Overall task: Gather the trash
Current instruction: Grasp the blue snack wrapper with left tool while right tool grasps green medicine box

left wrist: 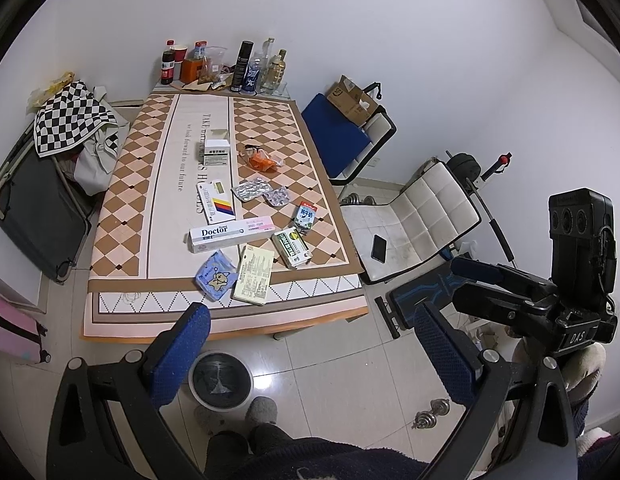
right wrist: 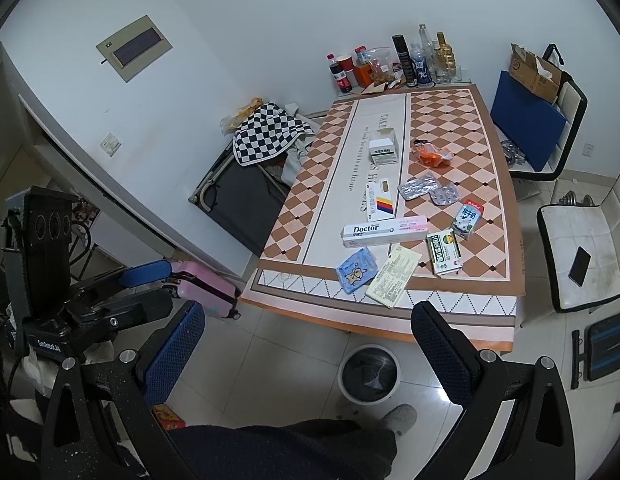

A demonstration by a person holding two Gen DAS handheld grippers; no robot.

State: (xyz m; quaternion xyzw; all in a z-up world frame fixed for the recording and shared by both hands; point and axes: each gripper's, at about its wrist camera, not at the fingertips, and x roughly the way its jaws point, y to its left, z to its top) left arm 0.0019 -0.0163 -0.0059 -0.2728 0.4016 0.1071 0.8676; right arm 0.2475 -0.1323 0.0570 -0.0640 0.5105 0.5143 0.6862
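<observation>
Trash lies on the patterned table [left wrist: 122, 184] [right wrist: 493, 184]: a "Doctor" toothpaste box [left wrist: 230, 234] [right wrist: 383, 231], a blue tissue pack [left wrist: 216, 276] [right wrist: 355, 271], a yellow leaflet [left wrist: 254, 276] [right wrist: 393, 278], a green medicine box [left wrist: 292, 247] [right wrist: 443, 251], a small milk carton [left wrist: 306, 215] [right wrist: 466, 218], blister packs [left wrist: 252, 190] [right wrist: 419, 186] and an orange wrapper [left wrist: 262, 158] [right wrist: 431, 154]. A black-lined bin [left wrist: 221, 380] [right wrist: 369, 372] stands on the floor before the table. My left gripper [left wrist: 310, 344] and right gripper [right wrist: 308, 344] are open, empty, held above the floor short of the table.
Bottles and cups [left wrist: 230, 66] [right wrist: 397, 62] stand at the table's far end. A white chair with a phone [left wrist: 378, 248] [right wrist: 579, 266] is to the right, a blue chair with a cardboard box [left wrist: 351, 100] behind it. A dark suitcase [left wrist: 34, 204] and a pink suitcase [right wrist: 206, 284] are at the left. A dumbbell [left wrist: 429, 414] lies on the floor.
</observation>
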